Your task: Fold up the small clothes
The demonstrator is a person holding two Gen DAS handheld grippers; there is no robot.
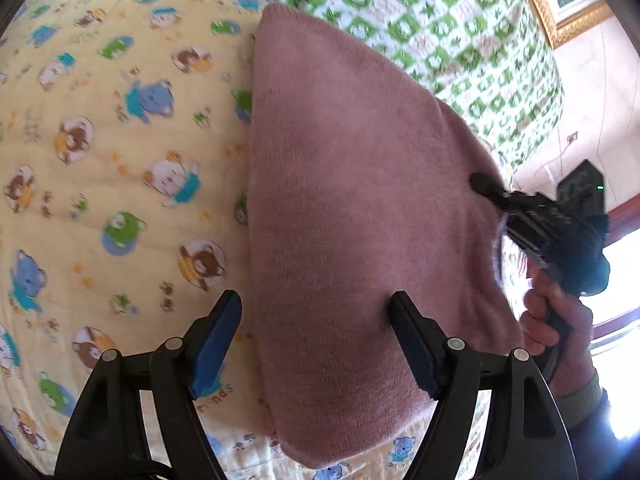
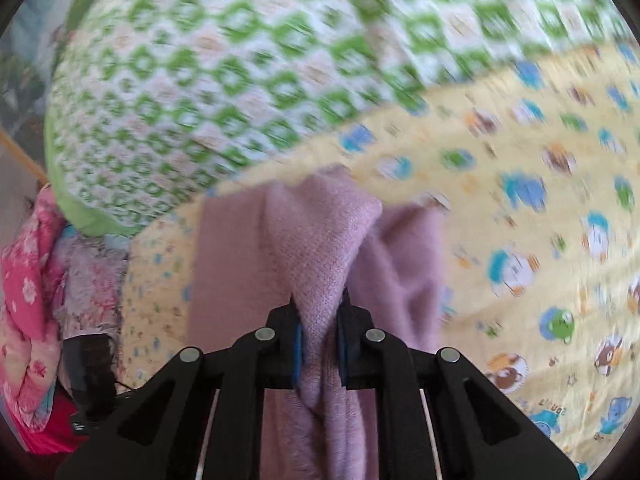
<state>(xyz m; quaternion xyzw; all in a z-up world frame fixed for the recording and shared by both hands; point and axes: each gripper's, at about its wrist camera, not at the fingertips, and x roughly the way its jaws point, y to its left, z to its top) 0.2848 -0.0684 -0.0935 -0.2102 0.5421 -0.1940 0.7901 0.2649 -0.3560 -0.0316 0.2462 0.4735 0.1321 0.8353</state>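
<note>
While the right gripper (image 2: 319,330) is clamped on a bunched fold of the pink knit garment (image 1: 352,216), the left gripper (image 1: 316,312) hangs released, its fingers spread, one over the garment and one over the bedding. The garment lies partly lifted above the yellow bear-print blanket (image 1: 100,140), beside the green-and-white quilt (image 2: 224,68).

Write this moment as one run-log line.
left gripper: open, over pink sweater | right gripper: shut on sweater, lifting a fold | surface: yellow bear blanket
</note>
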